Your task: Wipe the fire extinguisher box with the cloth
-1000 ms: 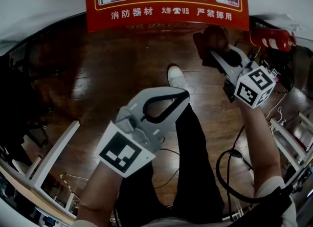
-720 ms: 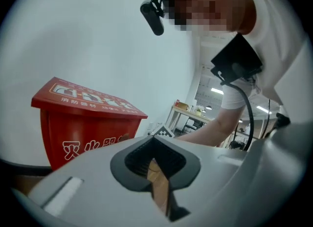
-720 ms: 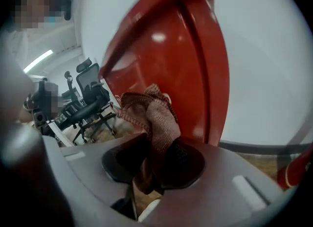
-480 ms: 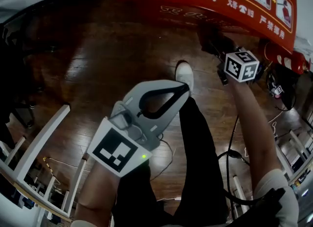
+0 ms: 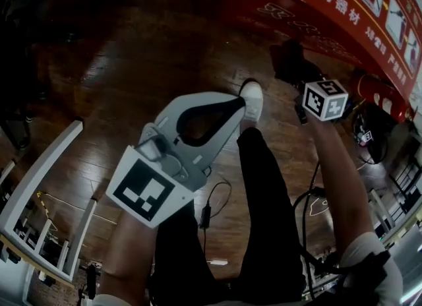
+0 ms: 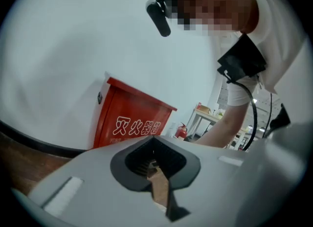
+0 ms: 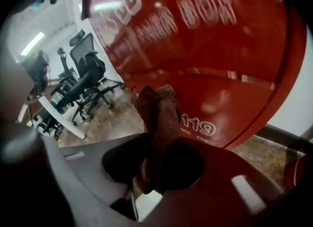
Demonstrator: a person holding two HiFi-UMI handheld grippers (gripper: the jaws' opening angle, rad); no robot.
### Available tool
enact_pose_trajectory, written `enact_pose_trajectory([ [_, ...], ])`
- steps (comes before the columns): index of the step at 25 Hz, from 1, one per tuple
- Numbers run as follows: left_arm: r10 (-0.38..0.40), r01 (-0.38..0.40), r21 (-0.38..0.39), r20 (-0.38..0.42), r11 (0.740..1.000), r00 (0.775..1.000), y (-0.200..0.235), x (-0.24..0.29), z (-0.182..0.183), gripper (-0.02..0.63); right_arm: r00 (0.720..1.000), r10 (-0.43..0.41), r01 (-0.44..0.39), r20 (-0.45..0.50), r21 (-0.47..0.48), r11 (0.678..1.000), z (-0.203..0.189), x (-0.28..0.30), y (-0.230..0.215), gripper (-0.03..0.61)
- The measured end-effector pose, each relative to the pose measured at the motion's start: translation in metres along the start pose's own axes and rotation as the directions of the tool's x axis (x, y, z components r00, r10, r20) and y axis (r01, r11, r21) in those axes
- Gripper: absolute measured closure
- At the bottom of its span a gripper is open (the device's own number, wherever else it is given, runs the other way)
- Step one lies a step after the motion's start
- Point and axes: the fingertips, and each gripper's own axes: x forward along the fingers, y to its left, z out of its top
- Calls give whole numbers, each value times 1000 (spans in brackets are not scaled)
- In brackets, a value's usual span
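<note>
Between the fingers (image 7: 83,165) of the right gripper (image 7: 149,172) a brownish-red cloth (image 7: 159,116) is pinched; the fingers are closed on its lower folds, and its bunched top stands up beyond the tips. Just past that top rises the glossy red front of the fire extinguisher box (image 7: 210,59), with white print and the figures 119 beside the cloth; whether cloth and panel actually touch cannot be told. To the left of these fingers, well beyond them, black office chairs (image 7: 85,77) stand on a wooden floor (image 5: 132,67). In the head view the right gripper reaches low toward the foot of the box; a red fire extinguisher (image 5: 377,93) shows to the right of it.

The left gripper (image 5: 236,105) is held well apart from the box, above the person's dark trouser leg (image 5: 264,206); its fingers are pressed together at the tips with nothing between them. Just beyond those tips is a white shoe (image 5: 254,97); a black cable (image 5: 206,214) lies on the floor below the gripper; a white frame (image 5: 39,186) stands off to its left.
</note>
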Motion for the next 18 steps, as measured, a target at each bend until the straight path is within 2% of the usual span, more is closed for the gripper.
enact_pose_trajectory([
  [4, 4, -4, 12, 39, 1000, 999, -9, -15, 33, 615, 990, 89, -87, 114, -25, 996, 67, -77, 74, 482],
  [7, -1, 0, 21, 60, 1000, 998, -16, -23, 54, 615, 961, 134, -138, 240, -3, 990, 128, -118, 114, 482],
  [10, -8, 6, 28, 78, 1000, 997, -19, -28, 66, 615, 932, 160, -180, 326, 32, 983, 163, -127, 134, 482],
  [14, -3, -1, 48, 82, 999, 997, -8, -30, 60, 615, 921, 151, -200, 359, 102, 974, 169, -83, 125, 482],
  [18, 38, -39, 0, 84, 999, 996, -1, -21, 33, 615, 934, 135, -193, 332, 149, 970, 143, -32, 91, 482],
])
